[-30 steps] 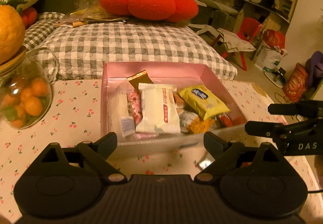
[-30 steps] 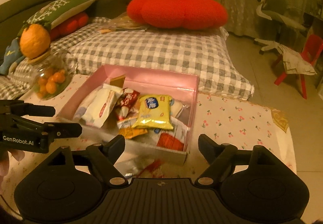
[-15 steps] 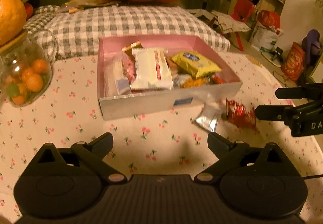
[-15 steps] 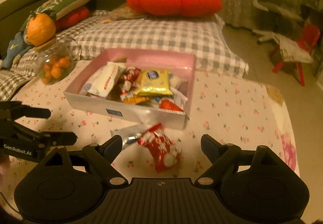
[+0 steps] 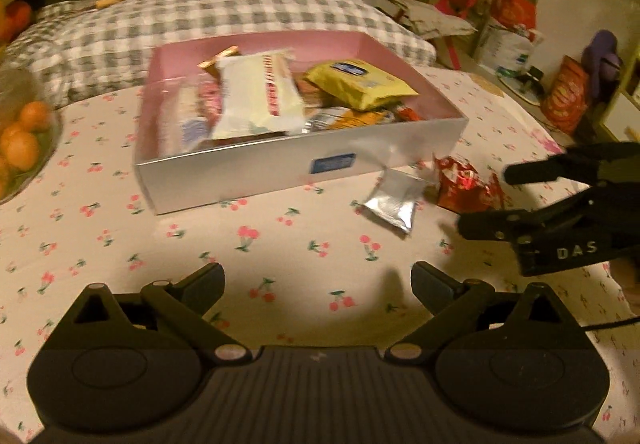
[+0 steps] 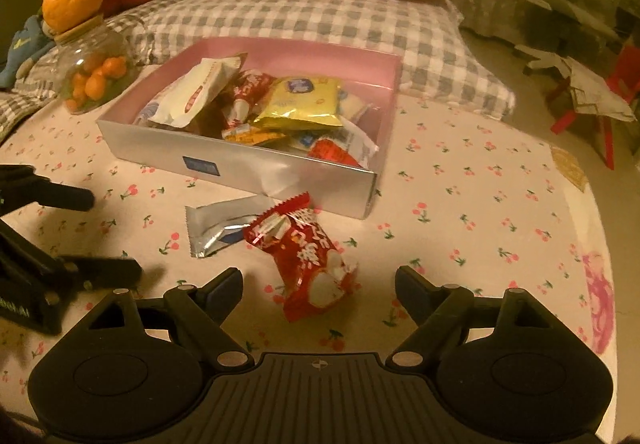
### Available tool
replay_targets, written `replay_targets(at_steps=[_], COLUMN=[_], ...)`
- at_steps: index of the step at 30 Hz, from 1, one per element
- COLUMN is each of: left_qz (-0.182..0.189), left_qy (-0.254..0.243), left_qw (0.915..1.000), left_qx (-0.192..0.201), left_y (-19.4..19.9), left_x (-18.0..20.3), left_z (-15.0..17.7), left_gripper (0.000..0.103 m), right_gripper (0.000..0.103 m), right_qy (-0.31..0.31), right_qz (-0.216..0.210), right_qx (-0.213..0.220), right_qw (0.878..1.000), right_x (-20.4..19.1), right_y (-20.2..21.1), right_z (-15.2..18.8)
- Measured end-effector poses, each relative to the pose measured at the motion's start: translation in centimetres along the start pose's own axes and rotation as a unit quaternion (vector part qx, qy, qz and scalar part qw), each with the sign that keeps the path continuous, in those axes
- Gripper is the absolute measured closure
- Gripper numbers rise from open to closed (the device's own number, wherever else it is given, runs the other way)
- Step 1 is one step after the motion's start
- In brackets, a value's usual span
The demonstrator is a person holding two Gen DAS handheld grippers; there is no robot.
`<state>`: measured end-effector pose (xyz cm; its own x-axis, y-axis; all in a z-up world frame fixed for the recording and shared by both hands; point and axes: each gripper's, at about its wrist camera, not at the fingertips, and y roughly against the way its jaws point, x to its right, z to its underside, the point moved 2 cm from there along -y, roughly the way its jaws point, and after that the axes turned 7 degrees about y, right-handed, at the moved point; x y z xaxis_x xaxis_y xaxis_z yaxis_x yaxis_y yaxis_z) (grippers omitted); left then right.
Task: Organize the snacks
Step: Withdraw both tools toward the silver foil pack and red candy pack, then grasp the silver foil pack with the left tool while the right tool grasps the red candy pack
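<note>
box (image 6: pixel 280 167) w/ pink inside sits mid table (image 6: pixel 480 203), full of snacks. red pack (image 6: pixel 308 264) & silver pack (image 6: pixel 224 222) lie outside, just near of box's near wall, touching each other. right gripper (image 6: pixel 319 286) jaws closing, red pack between, untouched. left gripper (image 5: pixel 318 282) released, nothing between, left of both packs.

One box (image 6: pixel 280 171), two loose packets, perhaps eight packets inside
</note>
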<state>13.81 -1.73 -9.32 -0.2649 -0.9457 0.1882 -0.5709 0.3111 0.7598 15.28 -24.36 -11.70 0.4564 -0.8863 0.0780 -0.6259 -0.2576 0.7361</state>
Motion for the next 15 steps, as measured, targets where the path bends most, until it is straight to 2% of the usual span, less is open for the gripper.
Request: replay_targets(at_steps=[3, 10, 15], left_qz=[0.009, 0.02, 0.03], left_qy=[0.0, -0.009, -0.007], left_qw=[1.0, 0.9997, 0.9993], left_qx=[-0.003, 0.008, 0.02], left_y=[-0.7, -1.3, -1.8], left_x=[0.2, 0.4, 1.1], left_z=[-0.1, -0.5, -0.8], left_gripper=[0.006, 0.006, 0.006], right_gripper=[0.03, 0.06, 0.066], right_qy=[0.008, 0.004, 0.001], right_qz=[-0.003, -0.008, -0.015], right_qx=[0.007, 0.001, 0.004], right_qw=[1.0, 1.0, 1.0], right_x=[-0.2, 0.0, 0.1], right_y=[-0.3, -1.2, -1.0], right_z=[-0.4, -0.4, -0.4])
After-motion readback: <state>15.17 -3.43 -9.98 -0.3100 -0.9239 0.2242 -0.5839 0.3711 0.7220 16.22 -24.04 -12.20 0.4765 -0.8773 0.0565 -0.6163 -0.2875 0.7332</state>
